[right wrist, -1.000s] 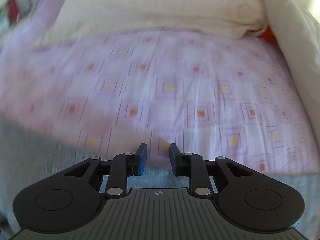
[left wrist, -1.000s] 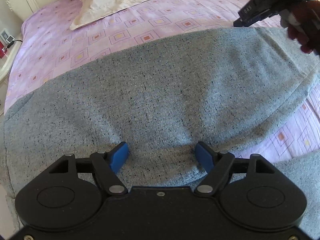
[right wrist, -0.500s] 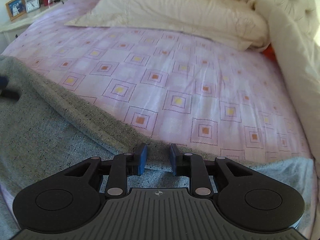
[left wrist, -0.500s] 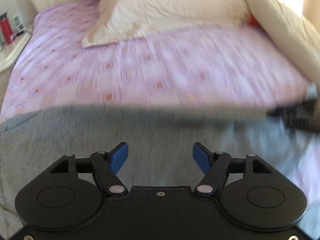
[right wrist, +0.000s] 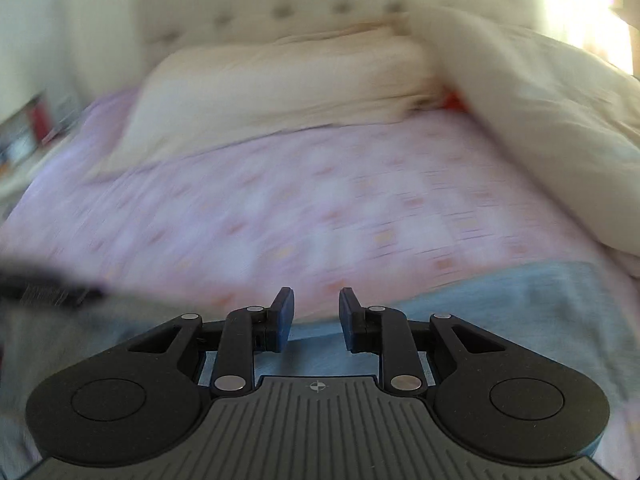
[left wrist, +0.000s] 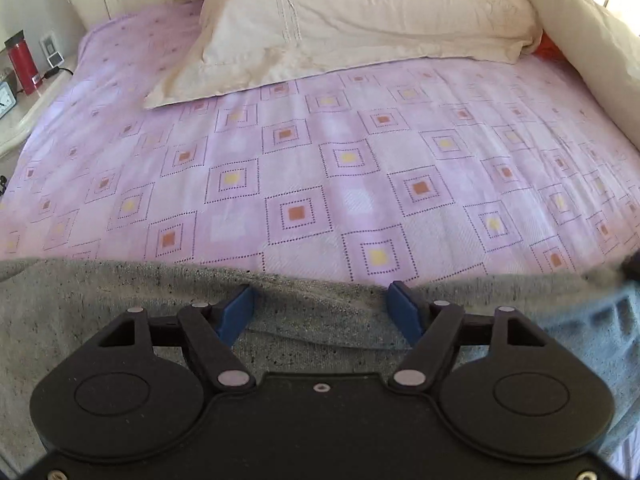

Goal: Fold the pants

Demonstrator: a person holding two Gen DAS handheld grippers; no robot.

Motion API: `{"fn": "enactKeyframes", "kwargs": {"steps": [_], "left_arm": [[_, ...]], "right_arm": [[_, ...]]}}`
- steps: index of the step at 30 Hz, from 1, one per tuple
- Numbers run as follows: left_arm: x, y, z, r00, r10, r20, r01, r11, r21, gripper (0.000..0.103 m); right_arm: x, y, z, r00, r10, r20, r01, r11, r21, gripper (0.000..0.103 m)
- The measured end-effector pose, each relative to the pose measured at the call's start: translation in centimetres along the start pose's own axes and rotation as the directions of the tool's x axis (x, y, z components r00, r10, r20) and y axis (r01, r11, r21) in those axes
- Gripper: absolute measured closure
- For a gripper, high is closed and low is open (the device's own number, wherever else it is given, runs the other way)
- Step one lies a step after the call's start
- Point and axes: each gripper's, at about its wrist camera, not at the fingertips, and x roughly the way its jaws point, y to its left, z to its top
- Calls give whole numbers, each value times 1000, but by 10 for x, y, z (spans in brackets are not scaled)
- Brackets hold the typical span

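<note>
The grey speckled pants [left wrist: 100, 304] lie flat across the near part of the bed. Their far edge runs along the bottom of the left wrist view. My left gripper [left wrist: 322, 306] is open wide, with its blue fingertips [left wrist: 236, 310] astride that far edge and grey cloth between them. In the right wrist view the picture is blurred. The pants [right wrist: 520, 312] show pale grey-blue under and to the right of my right gripper [right wrist: 316, 312], which stands open with a gap between its fingers and nothing in it.
The bed has a pink sheet [left wrist: 320, 168] with square patterns. A cream pillow [left wrist: 340, 20] lies at the head, and a cream duvet [left wrist: 592, 52] is bunched along the right side. A nightstand [left wrist: 16, 92] with a red bottle stands at the far left.
Both grippers have pulled back toward the near side, so less cloth and more pink sheet shows. My right gripper has opened wider and is moving fast. The left stays open.
</note>
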Motion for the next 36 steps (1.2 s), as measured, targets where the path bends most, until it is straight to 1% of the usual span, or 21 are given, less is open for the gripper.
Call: {"fn": "enactKeyframes", "kwargs": {"steps": [1, 3, 4, 5, 7, 10, 12, 14, 16, 18, 20, 25, 29, 31, 33, 36], "left_arm": [[0, 2, -1, 1000, -9, -1, 9, 1000, -10, 28], [2, 2, -1, 1000, -18, -7, 18, 1000, -2, 27], [5, 2, 0, 1000, -20, -8, 21, 1000, 3, 26], [6, 0, 1, 1000, -20, -10, 20, 1000, 8, 26], [9, -1, 2, 1000, -18, -8, 18, 1000, 14, 25], [11, -5, 2, 1000, -9, 6, 9, 1000, 25, 24], [10, -5, 1, 1000, -11, 9, 11, 1000, 27, 24], [10, -4, 1, 1000, -15, 6, 14, 999, 30, 24], [10, -3, 2, 1000, -17, 0, 17, 999, 30, 24], [11, -3, 3, 1000, -17, -2, 17, 999, 31, 24], [11, -3, 2, 1000, -17, 0, 17, 999, 33, 24], [11, -3, 1, 1000, -17, 4, 17, 999, 37, 23], [12, -3, 2, 1000, -15, 0, 15, 999, 36, 23], [12, -4, 2, 1000, -15, 2, 15, 999, 35, 23], [12, -4, 2, 1000, -13, 7, 13, 999, 40, 23], [12, -4, 2, 1000, -13, 8, 12, 999, 40, 23]], "right_arm": [[1, -9, 8, 998, -63, 7, 62, 997, 37, 79], [7, -23, 21, 987, -160, 14, 158, 984, 85, 79], [14, -28, 29, 980, -201, -6, 201, 974, 105, 79], [21, -31, 35, 976, -214, -30, 216, 969, 122, 79], [37, -37, 44, 976, -198, -95, 212, 962, 172, 79], [53, -36, 48, 965, -211, -153, 244, 939, 244, 79], [63, -30, 46, 942, -260, -213, 308, 920, 242, 79], [69, -27, 44, 922, -295, -249, 356, 900, 252, 79], [70, -28, 38, 912, -299, -281, 375, 885, 276, 79], [64, -32, 36, 916, -287, -279, 374, 863, 340, 79], [53, -37, 33, 927, -271, -259, 356, 853, 381, 79], [44, -43, 30, 928, -266, -262, 356, 844, 402, 79], [31, -51, 33, 940, -266, -216, 339, 811, 477, 79], [25, -52, 34, 938, -287, -193, 346, 805, 482, 77], [29, -53, 33, 937, -269, -223, 346, 809, 476, 76], [35, -58, 27, 940, -242, -240, 335, 781, 527, 76]]}}
